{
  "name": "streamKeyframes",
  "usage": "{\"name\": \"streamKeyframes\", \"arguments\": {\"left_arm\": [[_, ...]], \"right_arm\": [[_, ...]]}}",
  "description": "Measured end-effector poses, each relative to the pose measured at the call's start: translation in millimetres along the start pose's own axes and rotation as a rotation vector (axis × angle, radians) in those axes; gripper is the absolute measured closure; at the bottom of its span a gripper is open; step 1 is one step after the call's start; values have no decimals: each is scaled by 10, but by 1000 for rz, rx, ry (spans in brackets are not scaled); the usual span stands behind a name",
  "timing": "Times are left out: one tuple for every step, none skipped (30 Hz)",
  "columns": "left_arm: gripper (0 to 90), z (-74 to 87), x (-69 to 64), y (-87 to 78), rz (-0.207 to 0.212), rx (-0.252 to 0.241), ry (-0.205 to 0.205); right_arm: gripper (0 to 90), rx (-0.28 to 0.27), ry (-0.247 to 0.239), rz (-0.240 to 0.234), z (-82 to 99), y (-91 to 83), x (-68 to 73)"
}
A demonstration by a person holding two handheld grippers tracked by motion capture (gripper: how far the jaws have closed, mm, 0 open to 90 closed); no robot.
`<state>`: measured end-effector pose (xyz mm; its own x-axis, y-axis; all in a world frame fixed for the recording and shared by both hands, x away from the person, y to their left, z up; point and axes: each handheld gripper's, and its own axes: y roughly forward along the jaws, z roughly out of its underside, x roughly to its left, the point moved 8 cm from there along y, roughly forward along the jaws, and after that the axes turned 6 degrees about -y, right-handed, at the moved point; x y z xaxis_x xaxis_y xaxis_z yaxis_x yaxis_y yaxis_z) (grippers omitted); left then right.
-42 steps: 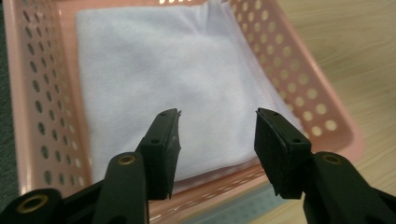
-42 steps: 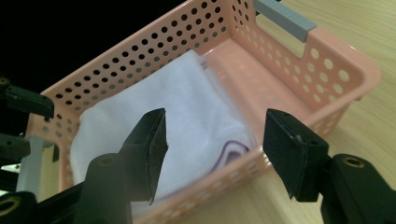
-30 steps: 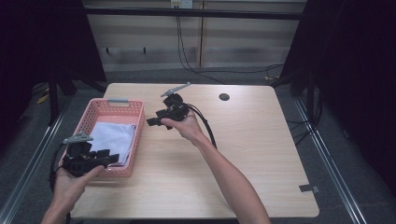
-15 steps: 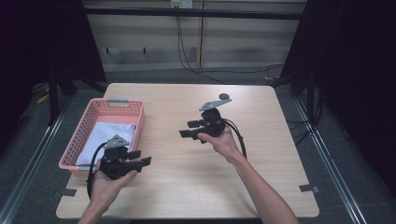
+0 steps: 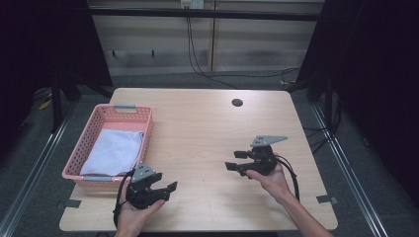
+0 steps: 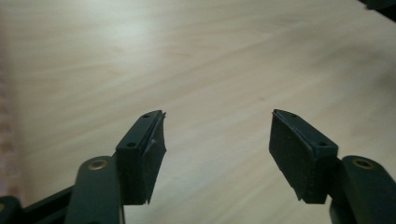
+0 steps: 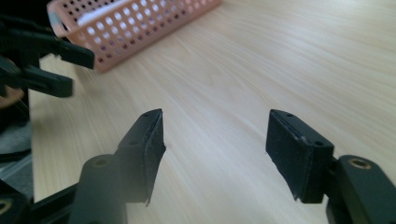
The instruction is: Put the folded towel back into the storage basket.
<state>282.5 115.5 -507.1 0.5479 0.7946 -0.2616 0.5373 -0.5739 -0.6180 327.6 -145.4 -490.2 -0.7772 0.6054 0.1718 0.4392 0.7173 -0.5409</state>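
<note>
Both the left tool (image 5: 160, 189) and right tool (image 5: 236, 160) hover jaws apart over the counter (image 5: 197, 128), beside a pink basket (image 5: 94, 132) holding white cloth (image 5: 113, 152).

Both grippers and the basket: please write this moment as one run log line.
left gripper: open, empty, over table near edge | right gripper: open, empty, over table | pink basket: at left, white cloth inside

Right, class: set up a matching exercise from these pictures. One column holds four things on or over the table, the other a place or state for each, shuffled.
1. pink basket
2. white cloth
3. left gripper
4. round hole

A. lying inside the basket
B. in the tabletop, far side
C. open, over the near edge
D. at the table's left side

Pairs: 1-D, 2-A, 3-C, 4-B
</note>
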Motion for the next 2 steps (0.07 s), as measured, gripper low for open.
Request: {"name": "streamKeyframes", "arguments": {"left_arm": [[333, 16, -17, 13, -4, -12, 8], [327, 64, -44, 37, 25, 22, 20]], "right_arm": [[346, 9, 5, 10, 74, -36, -3], [338, 9, 7, 29, 140, -74, -11]]}}
